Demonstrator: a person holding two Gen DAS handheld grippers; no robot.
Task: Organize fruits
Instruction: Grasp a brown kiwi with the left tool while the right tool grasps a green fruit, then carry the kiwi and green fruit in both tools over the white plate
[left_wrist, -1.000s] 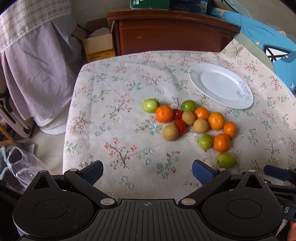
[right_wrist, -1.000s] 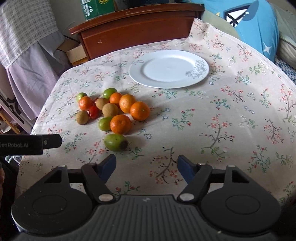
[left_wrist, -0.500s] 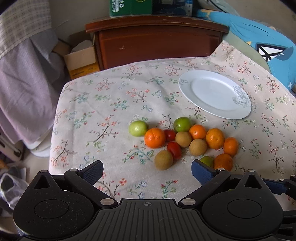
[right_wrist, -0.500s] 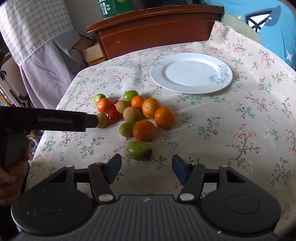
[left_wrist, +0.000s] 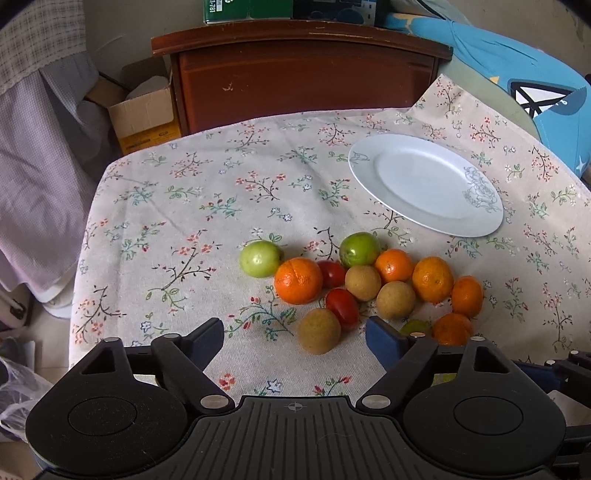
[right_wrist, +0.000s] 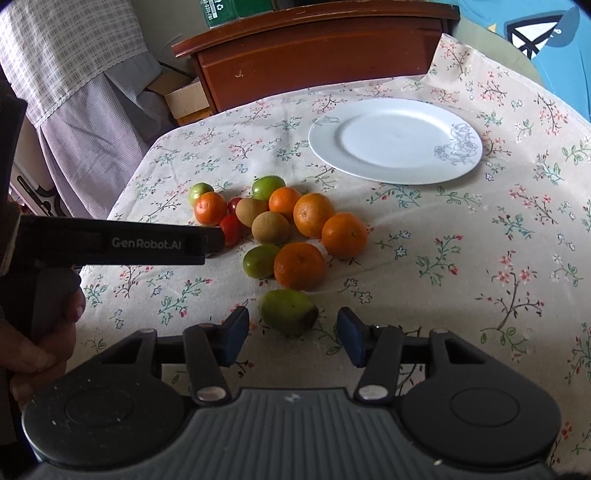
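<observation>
A pile of fruit lies on the flowered tablecloth (left_wrist: 229, 206): several oranges, green fruits, brown fruits and two red tomatoes. My left gripper (left_wrist: 295, 339) is closing, with a brown fruit (left_wrist: 318, 331) between its blue pads but untouched. Beside that fruit sit a red tomato (left_wrist: 341, 308) and an orange (left_wrist: 298, 280). My right gripper (right_wrist: 291, 336) is also closing, and a lone green fruit (right_wrist: 288, 311) sits just ahead between its pads, with gaps on both sides. An empty white plate (left_wrist: 424, 184) (right_wrist: 395, 140) lies beyond the pile to the right.
The left gripper's black finger (right_wrist: 122, 243) reaches across the right wrist view to the pile's left side, held by a hand (right_wrist: 44, 332). A wooden cabinet (left_wrist: 303, 74) stands behind the table, a cardboard box (left_wrist: 144, 118) and hanging cloth to the left, a blue cushion (left_wrist: 535, 85) at the right.
Both grippers have moved forward and down toward the pile and their jaws have narrowed. The left gripper's finger has come further into the right wrist view. No fruit has moved.
</observation>
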